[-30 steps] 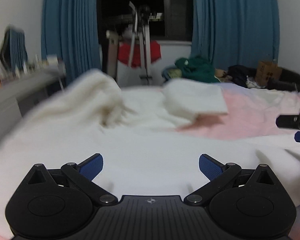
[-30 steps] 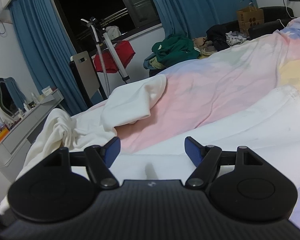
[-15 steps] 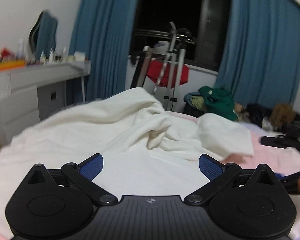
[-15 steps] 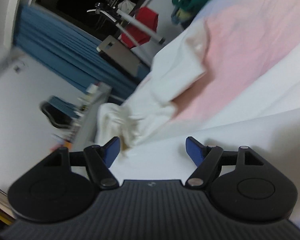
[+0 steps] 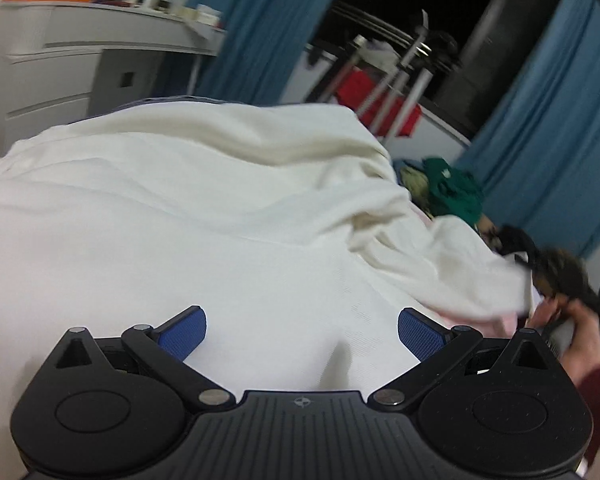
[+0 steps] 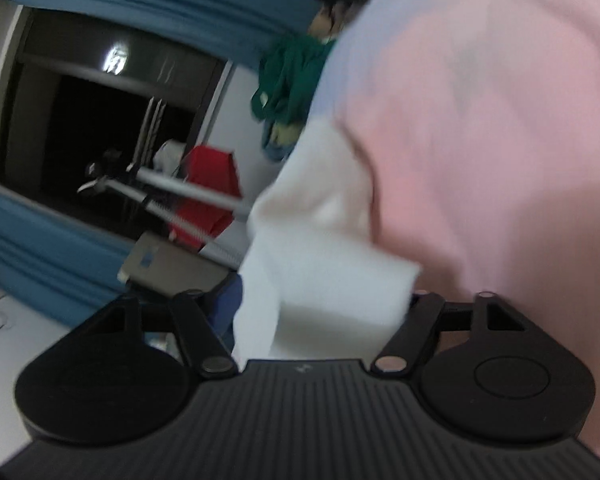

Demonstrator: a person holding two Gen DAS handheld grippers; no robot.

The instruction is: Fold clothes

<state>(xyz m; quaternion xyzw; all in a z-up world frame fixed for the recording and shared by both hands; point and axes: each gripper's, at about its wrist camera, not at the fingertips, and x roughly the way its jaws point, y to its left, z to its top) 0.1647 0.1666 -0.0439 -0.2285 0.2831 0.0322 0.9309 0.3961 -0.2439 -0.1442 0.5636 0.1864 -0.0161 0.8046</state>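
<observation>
Two grippers work over one cream-white garment [image 5: 204,216] that lies spread and rumpled across a bed with a pink sheet [image 6: 500,128]. At the far left of the left wrist view stands a white dresser [image 5: 60,60] with small bottles on top, and blue curtains [image 5: 260,28] hang beside a dark window. The left gripper [image 5: 302,330] hovers low over the near, flat part of the garment; its jaws stand wide apart, blue pads [image 5: 182,330] clear of the cloth, holding nothing. Farther right, a metal stand with something red [image 5: 380,100] rises behind the bed, and a green heap of clothes [image 5: 452,192] sits past the garment's far edge. At the right edge a hand [image 5: 572,332] in a dark red sleeve holds the other tool, blurred, at the garment's right end. In the right wrist view, the right gripper [image 6: 320,316] has a fold of the white cloth between its fingers; its jaws are closing on it, though blur hides whether the pads press yet.
</observation>
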